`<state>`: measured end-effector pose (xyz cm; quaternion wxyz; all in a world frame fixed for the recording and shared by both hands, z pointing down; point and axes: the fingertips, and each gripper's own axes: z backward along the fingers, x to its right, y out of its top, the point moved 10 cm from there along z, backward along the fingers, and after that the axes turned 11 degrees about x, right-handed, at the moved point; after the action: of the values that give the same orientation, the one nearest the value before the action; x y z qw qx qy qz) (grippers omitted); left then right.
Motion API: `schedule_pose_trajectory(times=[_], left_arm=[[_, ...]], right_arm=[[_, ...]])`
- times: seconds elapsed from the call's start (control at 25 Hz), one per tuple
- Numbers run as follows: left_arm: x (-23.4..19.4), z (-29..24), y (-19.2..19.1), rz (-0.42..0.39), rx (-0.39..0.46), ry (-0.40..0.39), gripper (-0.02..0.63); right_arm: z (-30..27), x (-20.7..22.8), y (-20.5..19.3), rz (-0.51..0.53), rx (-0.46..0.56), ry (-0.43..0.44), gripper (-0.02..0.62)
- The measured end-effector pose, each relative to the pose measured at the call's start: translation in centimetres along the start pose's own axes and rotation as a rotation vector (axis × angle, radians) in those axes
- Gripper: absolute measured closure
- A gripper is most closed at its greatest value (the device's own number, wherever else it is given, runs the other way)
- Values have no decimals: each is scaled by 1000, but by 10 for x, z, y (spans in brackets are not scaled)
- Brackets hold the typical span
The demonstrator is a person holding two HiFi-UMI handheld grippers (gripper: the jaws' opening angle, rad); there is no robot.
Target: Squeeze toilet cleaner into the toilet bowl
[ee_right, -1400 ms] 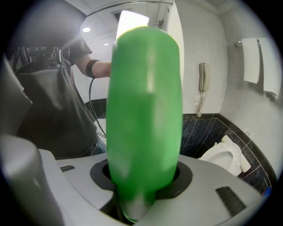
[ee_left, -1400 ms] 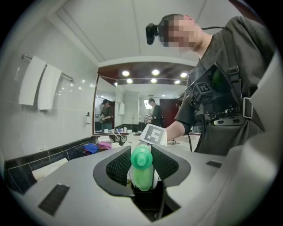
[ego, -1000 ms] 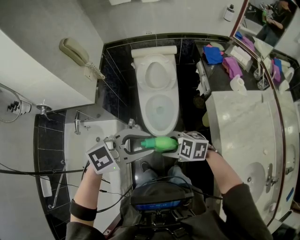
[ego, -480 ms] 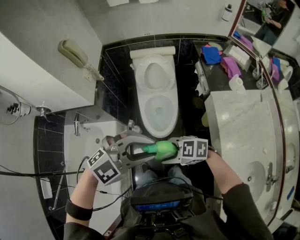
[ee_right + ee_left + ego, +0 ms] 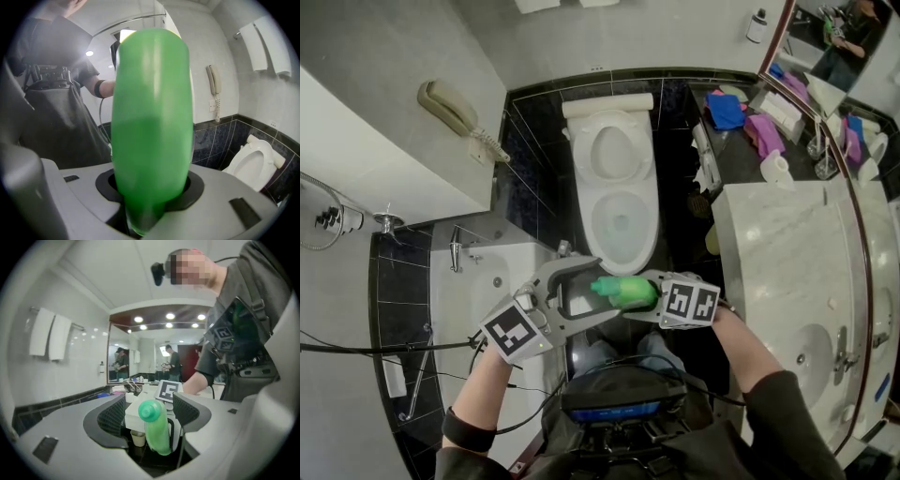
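Two grippers facing | left gripper [image 5: 593, 292] jaws just opened, astride cap [image 5: 149, 411] | right gripper [image 5: 636, 294] jaws clamp bottle [image 5: 152, 122]

No writing, brand or number can be read anywhere in these views.

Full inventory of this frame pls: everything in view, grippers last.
bottle: one, green, between the two grippers, in front of the toilet
toilet: one, white, against the black tiled wall
wall phone: one, beige, left of the toilet
bathtub: one, white, lower left
counter: one, pale marble, right side, with a basin
blue cloth: one, dark ledge right of the toilet
purple cloth: one, same ledge
paper roll: one, white, same ledge
towels: two, white, wall rail
left gripper: grey, jaws just been opening, apart round the bottle's cap
right gripper: grey, shut on the bottle's body
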<state>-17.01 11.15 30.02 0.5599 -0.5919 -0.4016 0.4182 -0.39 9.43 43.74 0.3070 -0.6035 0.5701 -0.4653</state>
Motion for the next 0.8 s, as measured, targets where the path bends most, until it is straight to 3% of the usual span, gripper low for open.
schedule_pose_trajectory(times=[0.12, 0.2, 0.32, 0.6, 0.76, 0.8], left_arm=[[-9, 10, -22, 166, 49, 173, 284], [-12, 13, -32, 331, 76, 285, 285], [-15, 13, -39, 531, 104, 374, 285], [-18, 8, -39, 672, 175, 380, 293], [-19, 9, -41, 672, 202, 394, 462], [-19, 9, -41, 673, 210, 390, 462]], right_arm=[[0, 8, -2, 11, -5, -109, 408], [-1, 12, -3, 20, -15, -172, 408], [-3, 17, -6, 29, -33, -236, 408], [-8, 22, -12, 68, -67, -348, 408], [-8, 20, -6, 79, -61, -339, 408], [-8, 19, -6, 78, -58, -329, 408]])
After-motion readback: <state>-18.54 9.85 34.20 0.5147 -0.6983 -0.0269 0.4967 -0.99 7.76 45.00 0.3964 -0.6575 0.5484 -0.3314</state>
